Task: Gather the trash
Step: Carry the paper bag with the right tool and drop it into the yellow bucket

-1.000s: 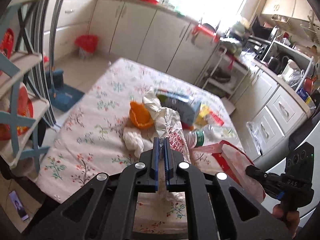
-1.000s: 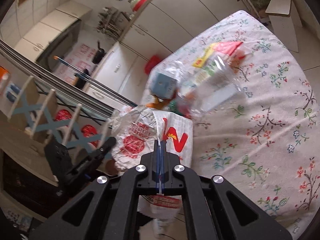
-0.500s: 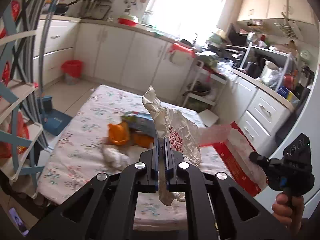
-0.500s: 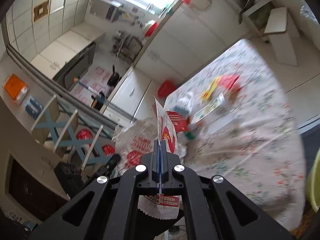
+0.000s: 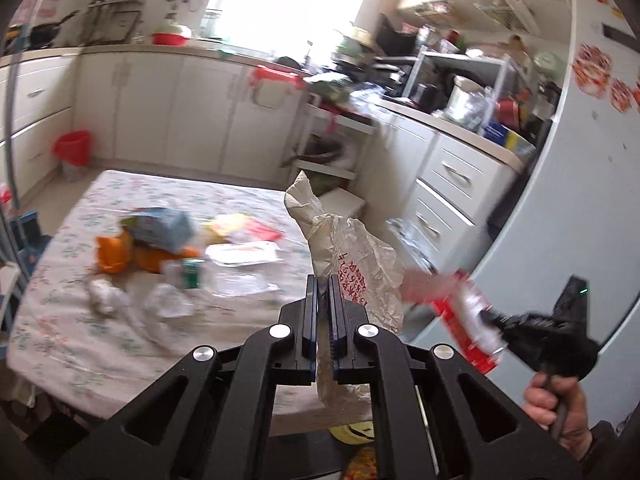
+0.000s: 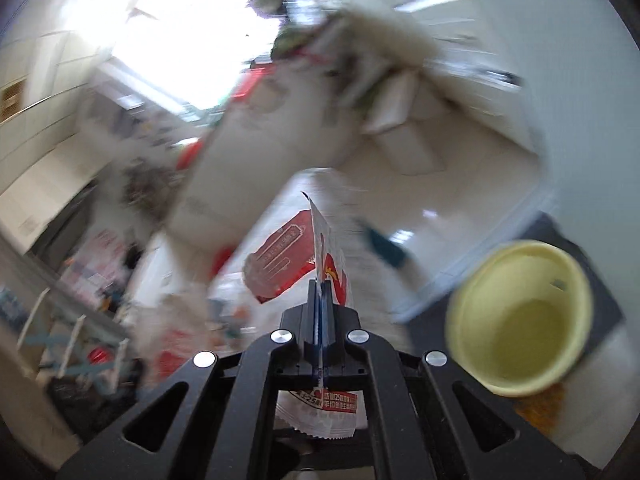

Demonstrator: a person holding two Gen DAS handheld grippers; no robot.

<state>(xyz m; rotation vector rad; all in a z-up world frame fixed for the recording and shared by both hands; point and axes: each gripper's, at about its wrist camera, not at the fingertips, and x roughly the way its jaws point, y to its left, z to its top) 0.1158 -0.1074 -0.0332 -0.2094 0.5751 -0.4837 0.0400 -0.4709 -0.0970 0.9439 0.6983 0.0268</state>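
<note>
Kitchen, white cabinets, bright window behind. Right wrist view heavily motion-blurred; left wrist view mostly sharp.

Table under a floral cloth fills the left half of the left wrist view. Trash lies scattered across its middle: a light blue carton lying on orange peel, a clear plastic tray, a green-labelled bottle, a crumpled tissue, and a yellow and red wrapper behind them. All near one another, some touching; blur hides finer detail.

Yellow bin stands on the floor at lower right of the right wrist view, mouth open, nothing visible inside.

Red bin stands on the floor by the far cabinets, well apart from the table.

Plastic bag, whitish with red print, held up in the air between the two grippers, off the table's right edge.

Left gripper: jaws together, clamped on a crumpled fold of the bag; the film rises above the tips and hangs below them.

Right gripper: jaws pressed tight on a thin edge of the same bag, red-and-white printed panel standing up from the tips, a printed strip hanging beneath. In the left wrist view this gripper shows at far right, its tips at the bag's red-printed end, a hand wrapped round its handle.
</note>
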